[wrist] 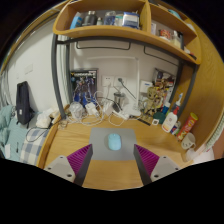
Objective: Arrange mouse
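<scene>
Open gripper [113, 160] frames rounded pale-blue mouse [114, 142] on square grey mat [113, 138].

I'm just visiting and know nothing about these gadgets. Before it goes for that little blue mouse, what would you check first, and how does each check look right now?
1. Fingers apart: the gripper is open, pink pads at either side. Ok.
2. Mouse in view: the light blue mouse lies on the grey mouse pad, just ahead of the fingers. Ok.
3. Lined up: the mouse sits roughly midway between the two fingers. Ok.
4. Mouse held: nothing touches it yet. Not ok.
5. Room around it: bottles stand off to one side on the wooden desk, apart from the pad. Ok.
6. Cable on the mouse: cannot tell.
</scene>
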Available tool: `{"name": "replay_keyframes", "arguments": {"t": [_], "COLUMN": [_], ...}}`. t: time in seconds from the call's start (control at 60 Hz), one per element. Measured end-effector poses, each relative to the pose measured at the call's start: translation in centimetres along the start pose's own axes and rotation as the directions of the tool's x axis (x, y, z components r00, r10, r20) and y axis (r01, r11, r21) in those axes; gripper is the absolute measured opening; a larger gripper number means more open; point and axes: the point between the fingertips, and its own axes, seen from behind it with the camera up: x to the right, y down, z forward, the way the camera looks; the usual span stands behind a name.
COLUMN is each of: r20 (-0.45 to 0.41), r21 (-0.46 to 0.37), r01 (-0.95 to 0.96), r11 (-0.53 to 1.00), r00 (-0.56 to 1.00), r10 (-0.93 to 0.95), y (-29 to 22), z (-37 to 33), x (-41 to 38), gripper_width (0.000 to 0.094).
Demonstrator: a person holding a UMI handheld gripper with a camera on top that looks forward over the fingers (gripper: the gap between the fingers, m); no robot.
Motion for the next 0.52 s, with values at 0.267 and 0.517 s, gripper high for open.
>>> {"name": "replay_keyframes", "arguments": {"t": [0.267,0.517], "r20": [0.009,-0.006], "r21": [0.07,0.078], "r01": [-0.041,-0.037], "r11": [0.997,0.996], "r00": [0.999,0.999], "r10": [0.04,0.038], "y": [0.7,2.3], "z": [-7.2,-10.5], "x": [-2.1,-3.0], "gripper_width": [0.0817,0.0817]}}
